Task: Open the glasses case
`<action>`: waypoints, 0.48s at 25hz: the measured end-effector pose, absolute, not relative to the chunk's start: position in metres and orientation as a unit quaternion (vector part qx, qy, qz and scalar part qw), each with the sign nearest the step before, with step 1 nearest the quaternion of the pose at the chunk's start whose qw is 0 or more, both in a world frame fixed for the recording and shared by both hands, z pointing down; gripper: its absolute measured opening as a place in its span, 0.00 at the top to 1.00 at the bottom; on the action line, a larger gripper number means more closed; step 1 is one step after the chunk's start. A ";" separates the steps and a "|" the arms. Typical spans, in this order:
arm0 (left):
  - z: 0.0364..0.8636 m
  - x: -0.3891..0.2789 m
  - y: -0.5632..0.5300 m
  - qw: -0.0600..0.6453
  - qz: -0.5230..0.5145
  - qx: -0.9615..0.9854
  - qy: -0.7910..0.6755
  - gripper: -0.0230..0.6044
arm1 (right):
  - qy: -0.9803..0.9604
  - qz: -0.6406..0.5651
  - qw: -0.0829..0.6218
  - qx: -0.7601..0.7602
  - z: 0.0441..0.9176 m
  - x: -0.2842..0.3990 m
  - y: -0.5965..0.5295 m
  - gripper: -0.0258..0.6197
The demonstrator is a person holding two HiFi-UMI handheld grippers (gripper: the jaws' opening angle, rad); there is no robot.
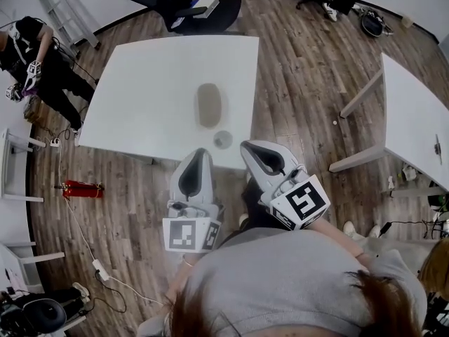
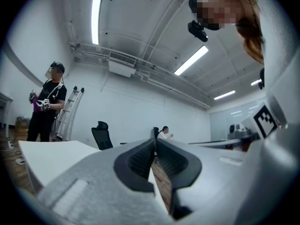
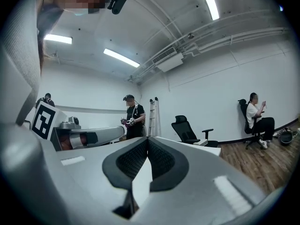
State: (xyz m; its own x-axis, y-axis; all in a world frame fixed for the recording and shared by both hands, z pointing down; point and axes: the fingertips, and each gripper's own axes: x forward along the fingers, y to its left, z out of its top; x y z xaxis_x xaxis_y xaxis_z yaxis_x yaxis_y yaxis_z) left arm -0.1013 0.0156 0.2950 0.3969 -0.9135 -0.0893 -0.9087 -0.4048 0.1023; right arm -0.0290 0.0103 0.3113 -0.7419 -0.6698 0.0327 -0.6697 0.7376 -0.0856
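- Glasses case [image 1: 209, 104] lies closed on the white table [image 1: 140, 83], ahead of both grippers.
- Left gripper [image 1: 201, 153] and right gripper [image 1: 248, 147] — jaws together, empty — hover near the table's edge.
- Risk: shut jaws could shove the case away.

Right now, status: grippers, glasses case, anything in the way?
Left gripper, right gripper shut, empty. Glasses case closed on table. Small disc lies just before it.

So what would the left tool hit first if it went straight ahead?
Most likely the case on the table. The shut left tool points towards it from the near edge. It could pass just over it, as height is hard to judge.
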 end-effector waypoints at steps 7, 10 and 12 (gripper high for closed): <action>0.289 -0.110 -0.055 0.011 -0.072 0.823 -0.563 0.95 | 0.937 -0.055 0.013 -0.343 0.302 -0.041 -0.063 0.96; 0.284 -0.111 -0.090 0.008 -0.072 0.819 -0.570 0.95 | 0.944 -0.044 0.008 -0.327 0.296 -0.043 -0.098 0.96; 0.280 -0.110 -0.110 0.005 -0.073 0.814 -0.577 0.95 | 0.949 -0.033 0.004 -0.315 0.293 -0.043 -0.119 0.96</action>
